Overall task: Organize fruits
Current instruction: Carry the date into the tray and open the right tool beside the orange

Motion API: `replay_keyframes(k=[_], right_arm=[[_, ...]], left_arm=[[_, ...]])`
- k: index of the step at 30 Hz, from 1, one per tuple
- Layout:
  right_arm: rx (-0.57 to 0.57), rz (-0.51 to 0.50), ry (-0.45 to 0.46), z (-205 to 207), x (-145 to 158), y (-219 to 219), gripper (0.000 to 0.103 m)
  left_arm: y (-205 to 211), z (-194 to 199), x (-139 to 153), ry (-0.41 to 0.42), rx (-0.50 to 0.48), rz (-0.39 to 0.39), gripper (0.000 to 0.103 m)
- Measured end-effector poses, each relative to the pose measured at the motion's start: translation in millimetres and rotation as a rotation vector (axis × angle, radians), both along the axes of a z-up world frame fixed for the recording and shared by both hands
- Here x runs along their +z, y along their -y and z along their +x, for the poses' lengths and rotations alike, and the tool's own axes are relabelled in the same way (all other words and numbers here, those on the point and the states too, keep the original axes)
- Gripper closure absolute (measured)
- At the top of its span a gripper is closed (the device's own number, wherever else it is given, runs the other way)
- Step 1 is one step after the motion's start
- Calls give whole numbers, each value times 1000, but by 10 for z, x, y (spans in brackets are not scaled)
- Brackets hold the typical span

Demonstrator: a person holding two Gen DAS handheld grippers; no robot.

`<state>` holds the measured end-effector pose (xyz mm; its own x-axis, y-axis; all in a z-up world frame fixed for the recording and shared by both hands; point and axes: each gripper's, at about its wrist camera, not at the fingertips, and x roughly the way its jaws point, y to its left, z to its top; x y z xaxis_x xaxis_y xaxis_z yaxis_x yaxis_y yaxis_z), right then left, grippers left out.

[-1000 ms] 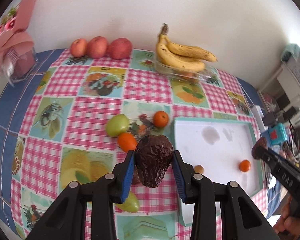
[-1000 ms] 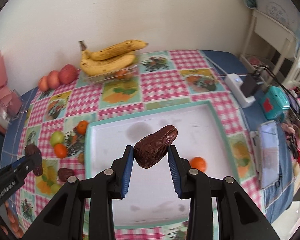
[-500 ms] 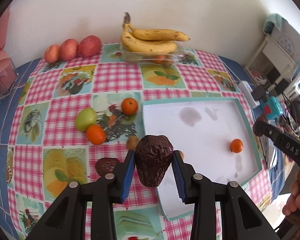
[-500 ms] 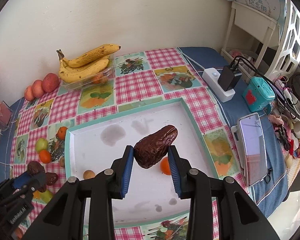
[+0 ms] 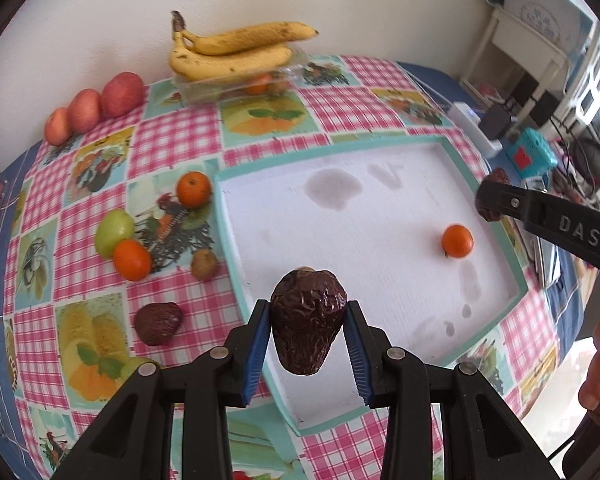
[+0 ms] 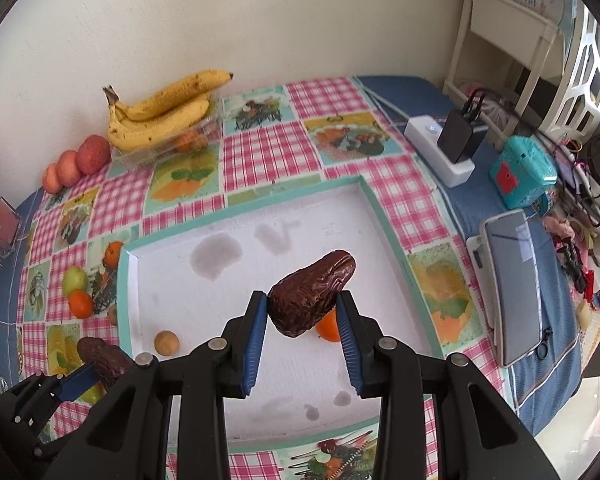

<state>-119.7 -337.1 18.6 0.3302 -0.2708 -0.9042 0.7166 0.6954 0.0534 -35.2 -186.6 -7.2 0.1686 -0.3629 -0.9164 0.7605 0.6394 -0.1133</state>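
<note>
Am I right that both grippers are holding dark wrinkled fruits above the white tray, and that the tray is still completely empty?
Not quite: the tray is not empty. The right wrist view shows a small orange and a small tan fruit lying in it. Each gripper does hold a dark wrinkled fruit, left and right.

My table (image 5: 188,140) carries a pink-checked cloth printed with fruit panels over a blue cover. Directly on it: a white tray (image 5: 220,200) with a teal rim; three red apples (image 5: 96,106) along the wall; a clear box (image 5: 204,88) under bananas; two oranges (image 5: 194,189), a green fruit (image 5: 114,227), a small brown fruit (image 5: 204,264) and a dark wrinkled avocado (image 5: 158,322) left of the tray. To the right lie a white power strip (image 6: 436,148), a teal box (image 6: 522,172) and a phone (image 6: 516,284).
</note>
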Motion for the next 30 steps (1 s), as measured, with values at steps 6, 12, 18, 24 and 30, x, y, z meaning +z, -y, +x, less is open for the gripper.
replay_keyframes(k=[6,12,18,24,30], right_arm=[[9,52,-52,37,-257,17,66],[29,94,-98,80,-476,-15,66],[54,99,-119,121,-552,-75,66],[73,108,-136,159,-620,-106,66],[79,127,-159,177,-728,-127,66]], left_arm=[[62,-33,-162,-30,-11,34,64],[73,-9,-299,-69,-2,55,64],[93,-22,-393,-87,-3,79,64],[102,-36,-431,-89,-5,93,64],[118,-55,-486,-92,-8,109,64]])
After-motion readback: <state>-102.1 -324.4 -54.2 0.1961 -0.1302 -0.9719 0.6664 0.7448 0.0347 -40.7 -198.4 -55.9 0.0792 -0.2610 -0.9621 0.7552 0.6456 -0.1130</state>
